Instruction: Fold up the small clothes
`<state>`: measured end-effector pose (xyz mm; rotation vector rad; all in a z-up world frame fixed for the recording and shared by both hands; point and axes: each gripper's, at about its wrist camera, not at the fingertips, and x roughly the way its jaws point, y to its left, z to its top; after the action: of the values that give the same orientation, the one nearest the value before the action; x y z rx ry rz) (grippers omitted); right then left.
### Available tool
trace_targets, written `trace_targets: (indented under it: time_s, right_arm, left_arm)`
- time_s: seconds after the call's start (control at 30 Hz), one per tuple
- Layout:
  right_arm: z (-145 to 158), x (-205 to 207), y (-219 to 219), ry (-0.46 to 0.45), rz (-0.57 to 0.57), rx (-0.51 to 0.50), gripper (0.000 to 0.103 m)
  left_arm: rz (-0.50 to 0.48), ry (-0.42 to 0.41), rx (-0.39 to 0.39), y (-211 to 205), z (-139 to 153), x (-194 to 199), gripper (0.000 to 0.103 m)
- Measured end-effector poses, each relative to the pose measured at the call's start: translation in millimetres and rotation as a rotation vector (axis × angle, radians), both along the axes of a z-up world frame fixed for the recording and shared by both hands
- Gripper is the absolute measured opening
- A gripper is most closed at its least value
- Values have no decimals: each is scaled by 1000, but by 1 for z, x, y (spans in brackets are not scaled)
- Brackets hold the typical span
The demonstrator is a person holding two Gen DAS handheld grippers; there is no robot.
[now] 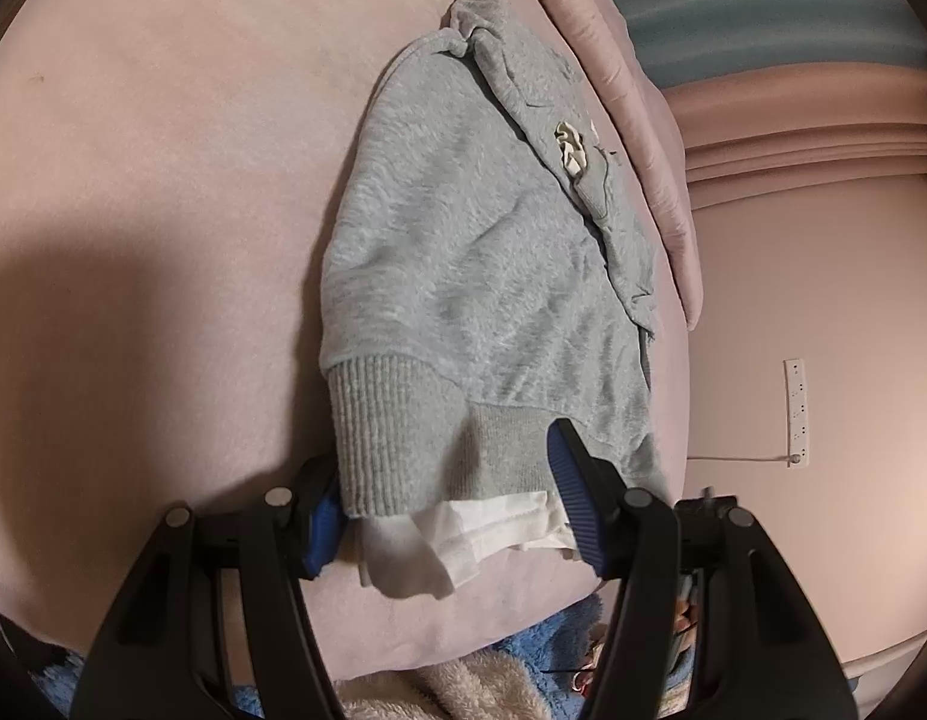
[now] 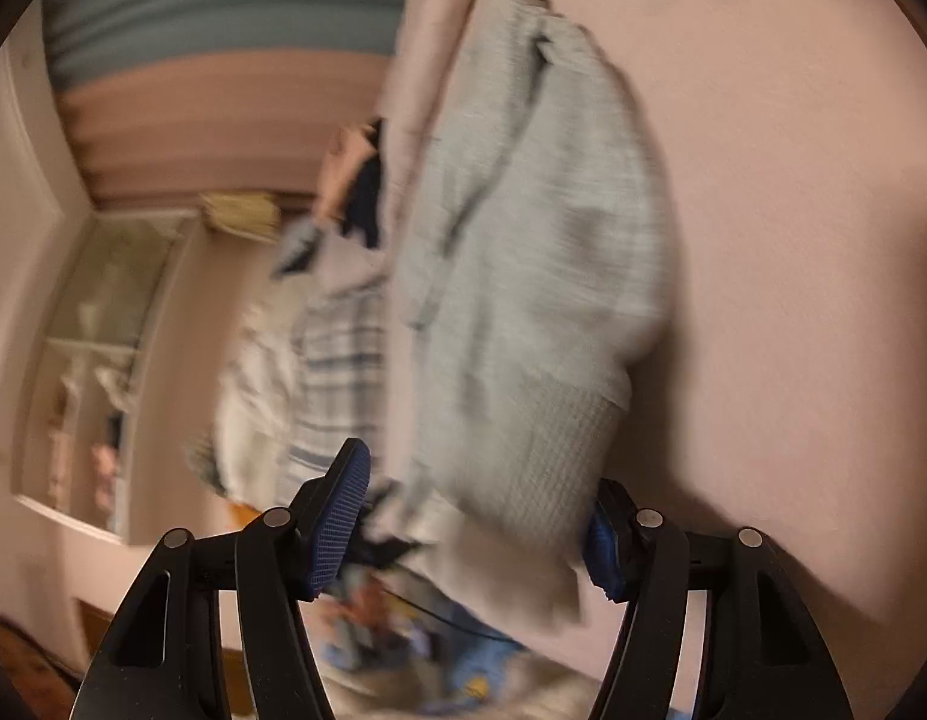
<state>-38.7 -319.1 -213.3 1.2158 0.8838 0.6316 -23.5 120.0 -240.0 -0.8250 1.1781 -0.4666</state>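
Observation:
A grey fleece sweatshirt (image 1: pixel 463 252) lies folded on the pink bed sheet (image 1: pixel 163 180), its ribbed hem (image 1: pixel 391 438) toward me and a white inner layer (image 1: pixel 481 531) poking out below it. My left gripper (image 1: pixel 448 516) is open and straddles the hem. Its left pad is partly tucked under the hem's corner and its right pad rests on the hem's other edge. The right wrist view is blurred and rolled sideways. There the sweatshirt (image 2: pixel 523 270) reaches down between the blue pads of my open right gripper (image 2: pixel 472 534), its ribbed end (image 2: pixel 559 456) close to the right pad.
A pink quilt (image 1: pixel 619 78) borders the sweatshirt on the far side, with a teal headboard (image 1: pixel 763 6) behind it. The bed edge curves past on the right above a floor with a white power strip (image 1: pixel 796 414). Plaid clothes (image 2: pixel 337 360) and a shelf unit (image 2: pixel 97 360) show blurred.

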Motion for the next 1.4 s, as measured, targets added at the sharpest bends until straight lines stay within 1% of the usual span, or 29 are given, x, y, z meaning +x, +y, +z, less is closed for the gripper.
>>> trace_targets:
  time_s: [0.03, 0.1, 0.17, 0.23, 0.3, 0.33, 0.37, 0.4, 0.43, 0.47, 0.5, 0.57, 0.6, 0.63, 0.77, 0.97, 1.13, 1.3, 1.4]
  right_arm:
    - [5, 1, 0, -33, -5, 12, 66]
    - [10, -1, -1, -59, -11, -19, 66]
    - [5, -3, 2, -17, 8, -55, 66]
    - [-1, -6, 6, 25, 13, -127, 66]
    - [-3, -8, 4, 32, 4, -144, 64]
    - [-3, -8, 3, 35, 1, -149, 63]
    - [-1, -7, 3, 44, 4, -174, 61]
    - [0, -5, 4, 56, 12, -212, 59]
    - [1, -4, 6, 67, 23, -249, 55]
    - [2, -1, 8, 75, 28, -273, 51]
    - [3, 1, 12, 81, 33, -297, 50]
    - [4, 3, 15, 89, 40, -332, 42]
    - [4, 4, 16, 97, 41, -347, 41]
    - [4, 3, 13, 105, 41, -359, 39]
    - [4, 7, 18, 123, 32, -398, 30]
    - [8, 6, 20, 123, 23, -452, 26]
    - [24, 6, 25, 96, 31, -511, 24]
    - [35, 5, 24, 70, 31, -527, 23]
    - [41, 7, 24, 53, 33, -515, 22]
  left_arm:
    - [2, -5, 1, 1, 1, -1, 60]
    - [4, -4, -4, 3, 1, -1, 60]
    - [6, 2, -1, 2, -1, 1, 60]
    - [7, 9, -4, 0, -4, 2, 60]
    - [8, 3, 8, -2, -2, 2, 60]
    - [5, 1, 21, -3, -1, 2, 57]
    - [1, 0, 40, -5, 0, 2, 55]
    - [-2, -2, 67, -6, 1, 2, 49]
    - [-2, 0, 98, -7, 2, 2, 42]
    - [-3, 3, 117, -8, 2, 2, 39]
    - [-4, 5, 137, -9, 2, 2, 35]
    - [3, 3, 132, -8, 0, 1, 34]
    - [5, 2, 131, -7, -1, 1, 32]
    - [4, 2, 139, -8, -2, 0, 30]
    - [-7, -15, 173, -9, -1, -1, 28]
    - [13, -22, 159, -8, -3, -3, 21]
    - [23, -64, 150, -9, 9, -7, 18]
    - [30, -100, 125, -8, 23, -8, 17]
    - [32, -128, 118, -8, 32, -9, 16]
